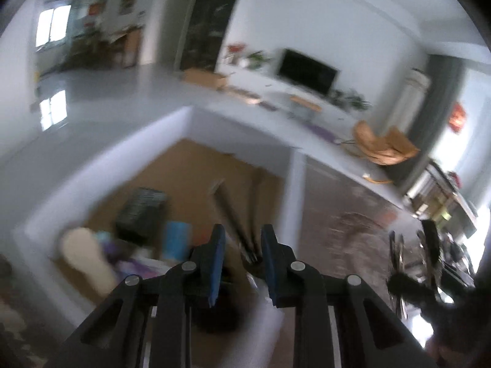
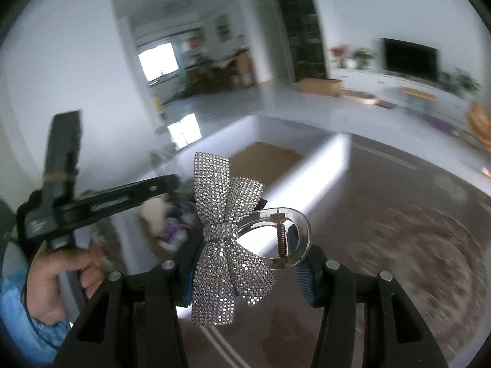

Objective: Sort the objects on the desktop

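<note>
Rhinestone-covered bow hair clip (image 2: 228,242) sat clamped in the right tongs (image 2: 250,271), held aloft above the brown rug (image 2: 399,245). Judged light, with a stiff, brittle clear-plastic claw; best gripped at the spring hinge, not the bow. Left tongs (image 1: 242,263) stood narrowly parted, empty. Farther off, the white box (image 1: 101,165) held blurred items.

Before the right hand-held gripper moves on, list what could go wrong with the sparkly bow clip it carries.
1. The right hand-held gripper holds the silver rhinestone bow hair clip by its clear plastic claw; the smooth, curved plastic could slip from the blue pads.
2. Squeezing may spring the claw open at its metal spring, shifting the clip.
3. Both views are motion-blurred, and the left hand-held gripper is close by, so they might collide.
</note>
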Tool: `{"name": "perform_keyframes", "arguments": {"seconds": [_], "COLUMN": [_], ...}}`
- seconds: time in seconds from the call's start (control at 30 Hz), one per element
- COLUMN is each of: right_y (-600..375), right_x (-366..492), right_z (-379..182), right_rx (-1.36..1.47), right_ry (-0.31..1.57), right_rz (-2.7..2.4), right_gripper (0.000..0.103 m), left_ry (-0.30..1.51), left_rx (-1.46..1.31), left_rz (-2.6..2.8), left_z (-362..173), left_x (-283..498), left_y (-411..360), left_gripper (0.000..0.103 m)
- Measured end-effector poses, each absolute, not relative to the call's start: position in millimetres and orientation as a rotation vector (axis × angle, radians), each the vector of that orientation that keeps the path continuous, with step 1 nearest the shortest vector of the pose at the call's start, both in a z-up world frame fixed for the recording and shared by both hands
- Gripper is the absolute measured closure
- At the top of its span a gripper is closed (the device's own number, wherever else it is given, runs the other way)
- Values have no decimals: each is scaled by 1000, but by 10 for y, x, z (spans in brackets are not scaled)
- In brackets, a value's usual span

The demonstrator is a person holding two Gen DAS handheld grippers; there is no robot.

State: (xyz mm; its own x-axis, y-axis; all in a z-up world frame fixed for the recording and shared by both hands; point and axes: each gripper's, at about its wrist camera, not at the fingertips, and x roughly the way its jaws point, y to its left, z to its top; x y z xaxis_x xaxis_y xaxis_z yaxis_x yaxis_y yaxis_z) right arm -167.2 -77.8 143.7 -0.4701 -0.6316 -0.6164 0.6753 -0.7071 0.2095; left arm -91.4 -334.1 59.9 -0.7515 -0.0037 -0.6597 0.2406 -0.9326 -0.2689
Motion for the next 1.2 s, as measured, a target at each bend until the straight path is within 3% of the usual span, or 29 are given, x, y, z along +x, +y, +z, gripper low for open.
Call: {"name": "perform_keyframes", "arguments": {"seconds": [0.13,0.33,0.37,0.4,0.43,0.47,0.5,0.77,0.9,1.07,1.2], "right_y": [-1652,-2186,-2215,-2239,-2240,-2234,-2217,-1857,-1752,-1715,-1768], "right_x": [-1884,-2119,-2167,-2207,-2216,-2226,-2219,-2248,-2220,-2205,-2161], "right_z": [1236,867,819,782,775,782,808,1085,1123,1127,1188], "right_rx": [983,1140,1171,1202,1214,1213,1198,1137,1127,1117,1105], "right_ry": [128,221,225,238,250,270,277,205,212,205,235], "right_rz": [-2066,-2013,-2002,-1993,-1993,-2004,-2017,-2128,-2147,-2155,-2157], "right_gripper": [51,50,46,29,11,8,8,7,7,7,7], "left_ry": [530,532,548,551,539,513,485,275,323,197,207], "left_rx": [1129,1232,1228,1226,1220,1209,1178,1167,1147,1105,1107], "left_rz": [-2625,-2532,-2532,-2523,-2495,-2453,-2427,-2224,-2276,-2303,-2334], "left_z": [339,-13,-27,-43,-60,-52,-12,178,250,320,371], "left_x": [-934,-1023,-977,-939,-930,-899,-843,-804,-719,-627,-523], "left_y": [-3940,-4086,-4094,-4078,-4077,-4056,-4048,-3919,-3816,-3566,-3468], "left_gripper": [80,78,72,51,37,14,9,8,8,8,8]}}
